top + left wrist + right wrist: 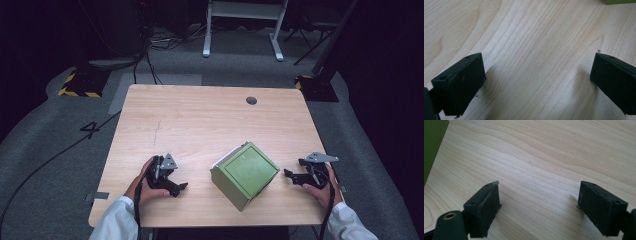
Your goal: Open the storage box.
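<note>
Both hand-held grippers rest on the worktop, left hand-held gripper and right hand-held gripper flanking the green box near the front edge; each gripper view shows jaws spread and empty, so the box, likely light, stiff cardboard, suits gripping opposite sides.

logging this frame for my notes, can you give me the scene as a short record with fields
surface: wooden table, round hole near its far edge
object: green box, closed, resting near the front edge between the grippers
left gripper: open, nothing between its jaws, apart from the box
right gripper: open, nothing between its jaws, just beside the box
floor: grey carpet with cables
</note>
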Motion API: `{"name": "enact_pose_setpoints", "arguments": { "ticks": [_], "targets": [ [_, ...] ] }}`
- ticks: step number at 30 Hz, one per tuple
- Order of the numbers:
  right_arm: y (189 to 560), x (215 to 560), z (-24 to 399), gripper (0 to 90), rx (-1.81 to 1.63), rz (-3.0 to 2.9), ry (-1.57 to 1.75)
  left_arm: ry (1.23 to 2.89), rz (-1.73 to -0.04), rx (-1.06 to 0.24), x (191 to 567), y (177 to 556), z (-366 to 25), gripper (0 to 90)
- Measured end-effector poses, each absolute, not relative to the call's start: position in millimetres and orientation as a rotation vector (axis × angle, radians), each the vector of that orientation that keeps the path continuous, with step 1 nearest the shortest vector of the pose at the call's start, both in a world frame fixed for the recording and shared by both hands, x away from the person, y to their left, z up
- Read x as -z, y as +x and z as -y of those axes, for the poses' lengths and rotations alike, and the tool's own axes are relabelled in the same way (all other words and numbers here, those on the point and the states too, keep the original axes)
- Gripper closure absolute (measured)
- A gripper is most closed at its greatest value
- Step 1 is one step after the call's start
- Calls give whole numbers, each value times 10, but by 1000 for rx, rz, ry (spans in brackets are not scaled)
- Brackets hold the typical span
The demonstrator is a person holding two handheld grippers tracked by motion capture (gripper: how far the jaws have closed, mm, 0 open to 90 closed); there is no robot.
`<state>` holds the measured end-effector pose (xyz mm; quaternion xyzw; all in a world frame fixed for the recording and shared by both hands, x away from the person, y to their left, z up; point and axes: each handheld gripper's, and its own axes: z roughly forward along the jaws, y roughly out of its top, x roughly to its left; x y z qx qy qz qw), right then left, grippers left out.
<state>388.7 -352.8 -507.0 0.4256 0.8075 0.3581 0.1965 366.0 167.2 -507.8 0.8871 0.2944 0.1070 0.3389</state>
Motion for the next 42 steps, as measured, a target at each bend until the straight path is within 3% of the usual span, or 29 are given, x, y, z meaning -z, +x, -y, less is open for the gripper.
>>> {"name": "enact_pose_setpoints", "arguments": {
  "ticks": [8, 10, 12, 14, 16, 42],
  "targets": [
    [3888, 5070, 3528, 176, -1003, -2261, 1192, 2314, -779, -274, 5051, 3692, -1680, 41],
    [3888, 5071, 3528, 176, -1003, -2261, 1192, 2307, -774, -276, 5028, 3699, -1683, 108],
    [3887, 5070, 3527, 176, -1003, -2260, 1193, 2300, -762, -249, 4998, 3716, -1683, 232],
    [3885, 5070, 3528, 176, -1002, -2259, 1194, 2306, -767, -243, 4984, 3725, -1673, 152],
    [3885, 5070, 3528, 175, -1002, -2259, 1194, 2288, -755, -247, 4917, 3727, -1643, 196],
    [3887, 5070, 3528, 174, -1002, -2260, 1192, 2094, -621, -271, 4457, 4059, -1022, 197]
  ]
}}
